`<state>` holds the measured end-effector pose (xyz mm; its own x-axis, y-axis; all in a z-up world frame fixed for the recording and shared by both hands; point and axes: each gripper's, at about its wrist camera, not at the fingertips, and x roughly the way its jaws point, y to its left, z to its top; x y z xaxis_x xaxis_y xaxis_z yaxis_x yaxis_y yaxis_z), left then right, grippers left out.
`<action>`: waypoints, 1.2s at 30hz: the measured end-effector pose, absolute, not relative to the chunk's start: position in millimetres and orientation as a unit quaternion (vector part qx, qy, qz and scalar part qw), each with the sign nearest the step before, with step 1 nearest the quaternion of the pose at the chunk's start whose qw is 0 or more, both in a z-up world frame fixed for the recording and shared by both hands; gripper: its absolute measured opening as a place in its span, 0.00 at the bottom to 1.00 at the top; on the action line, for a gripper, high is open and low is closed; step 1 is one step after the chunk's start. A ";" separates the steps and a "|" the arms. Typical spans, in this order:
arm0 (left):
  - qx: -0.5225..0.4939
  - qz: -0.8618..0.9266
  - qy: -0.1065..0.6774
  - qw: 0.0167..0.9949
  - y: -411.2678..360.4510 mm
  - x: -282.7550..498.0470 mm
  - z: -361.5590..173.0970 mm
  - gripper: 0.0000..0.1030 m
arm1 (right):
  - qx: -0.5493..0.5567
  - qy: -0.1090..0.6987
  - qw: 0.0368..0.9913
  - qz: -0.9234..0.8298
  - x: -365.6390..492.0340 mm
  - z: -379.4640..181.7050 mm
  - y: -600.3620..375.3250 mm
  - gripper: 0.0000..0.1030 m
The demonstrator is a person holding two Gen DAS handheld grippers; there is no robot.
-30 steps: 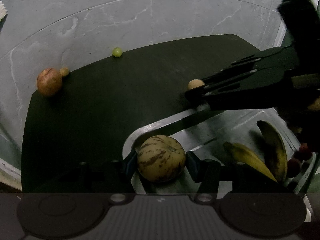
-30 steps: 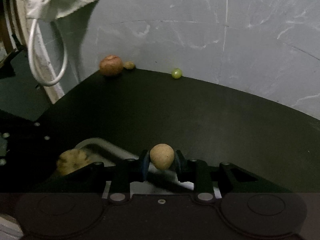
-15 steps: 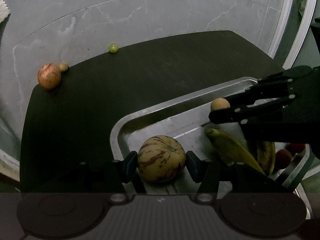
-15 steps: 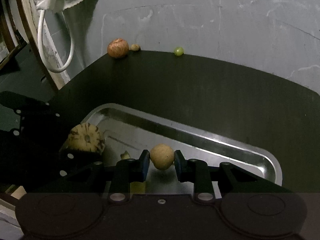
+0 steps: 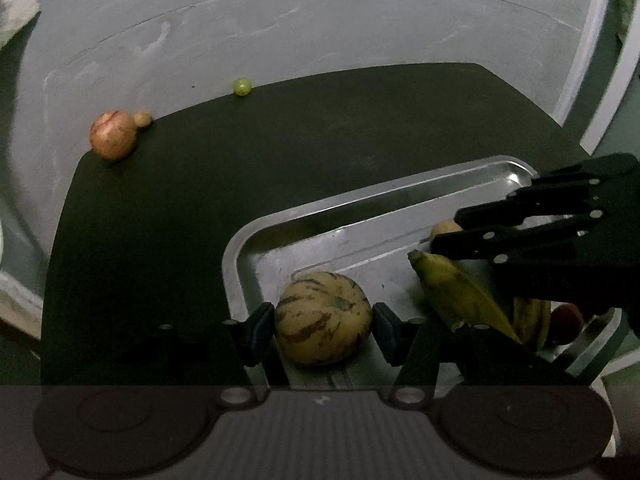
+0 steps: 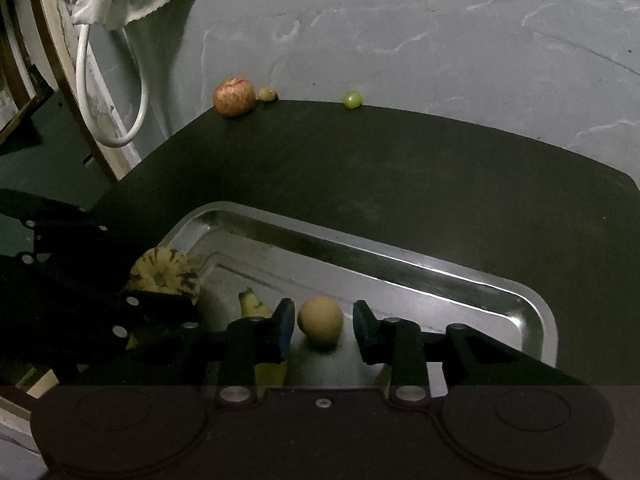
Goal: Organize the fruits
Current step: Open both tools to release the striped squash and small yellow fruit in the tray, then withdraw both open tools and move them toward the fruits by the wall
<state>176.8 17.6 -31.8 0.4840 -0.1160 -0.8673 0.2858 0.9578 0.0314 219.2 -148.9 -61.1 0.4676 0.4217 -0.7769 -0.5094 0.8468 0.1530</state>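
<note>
A metal tray [image 5: 360,208] sits on the dark table. My left gripper [image 5: 322,328] is shut on a striped yellow melon [image 5: 323,318] low over the tray's left end; the melon also shows in the right wrist view [image 6: 166,276]. My right gripper [image 6: 322,326] is open, with a small round tan fruit [image 6: 320,322] lying in the tray [image 6: 440,276] between its fingers, clear of both pads. Bananas [image 5: 460,296] lie in the tray beside it. An apple [image 5: 112,140], a small tan fruit [image 5: 143,119] and a green grape [image 5: 241,87] rest at the table's far edge.
A grey wall rises just behind the table. Reddish fruits [image 5: 566,318] lie at the tray's right end. A white cloth and a white cable [image 6: 112,92] hang at the left in the right wrist view.
Both grippers moved back from the table over the tray. My right gripper opened and let go of the tan fruit, which now lies in the tray. The left still holds the melon.
</note>
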 end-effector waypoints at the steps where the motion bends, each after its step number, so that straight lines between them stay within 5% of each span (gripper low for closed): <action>1: 0.083 -0.115 0.493 0.858 18.2 175.0 -30.7 0.58 | -0.049 0.437 0.856 0.273 216.7 -59.1 -151.0 0.41; 16: 0.055 -0.050 0.466 0.882 31.6 115.8 10.8 0.98 | -0.036 0.418 0.865 0.275 141.9 -20.9 -193.1 0.95; 36: 0.111 -0.074 0.531 0.837 7.8 75.1 14.1 0.99 | -0.043 0.463 0.864 0.192 121.4 -17.7 -221.4 0.99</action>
<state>75.1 7.8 14.1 0.4259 -0.0062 -0.9048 0.2419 0.9643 0.1072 121.4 -221.4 -17.7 0.4975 0.2921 -0.8168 -0.3725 0.9223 0.1029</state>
